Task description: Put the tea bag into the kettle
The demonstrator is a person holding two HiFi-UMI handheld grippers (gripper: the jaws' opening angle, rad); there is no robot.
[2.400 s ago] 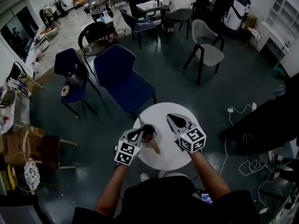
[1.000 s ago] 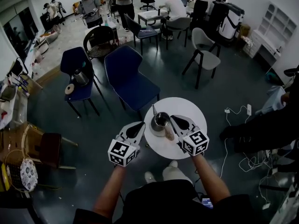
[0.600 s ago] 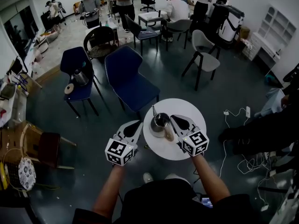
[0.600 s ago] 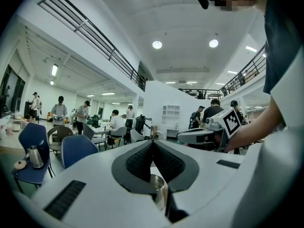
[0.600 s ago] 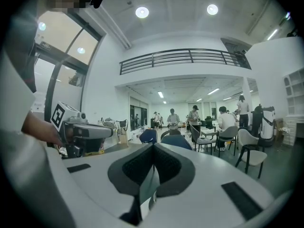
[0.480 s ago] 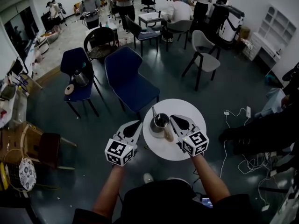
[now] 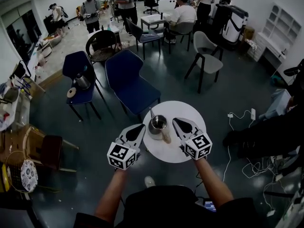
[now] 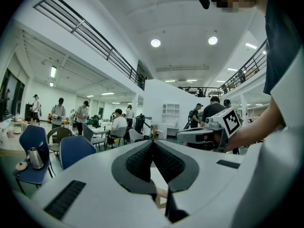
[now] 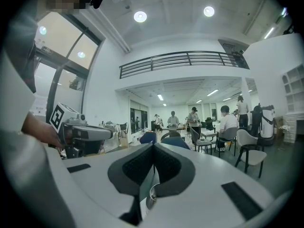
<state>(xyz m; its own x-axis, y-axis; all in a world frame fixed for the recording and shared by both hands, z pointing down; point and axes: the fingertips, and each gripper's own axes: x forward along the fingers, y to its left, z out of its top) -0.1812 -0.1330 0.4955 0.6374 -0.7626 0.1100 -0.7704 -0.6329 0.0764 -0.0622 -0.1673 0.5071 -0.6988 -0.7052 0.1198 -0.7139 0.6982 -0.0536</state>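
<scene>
So, well off to the left of the left gripper [image 7: 139, 129] there's a small blue chair [image 7: 71, 65] with a metal jug [image 7: 83, 81] on its seat. A bigger blue chair [image 7: 126, 80] stands ahead of that gripper, past its tip. The left gripper itself is held over the floor, with its tip right at the left rim of the round white table [image 7: 190, 115]. Its own view shows the two dark pads pressed together with nothing pinched between them, so it's closed and empty.

Just to its right is the kettle [image 7: 158, 124], standing upright on the table with its top open, near both tips and between them. Its brownish handle [image 7: 166, 137] points back toward the person, in the gap between the two grippers. I can't spot the tea bag in any view.

The right gripper [image 7: 176, 123] is over the table, just right of the kettle and not touching it. Its jaws are together too, with nothing in them. Further right of it, white cables [image 7: 240, 113] lie on the floor.
</scene>
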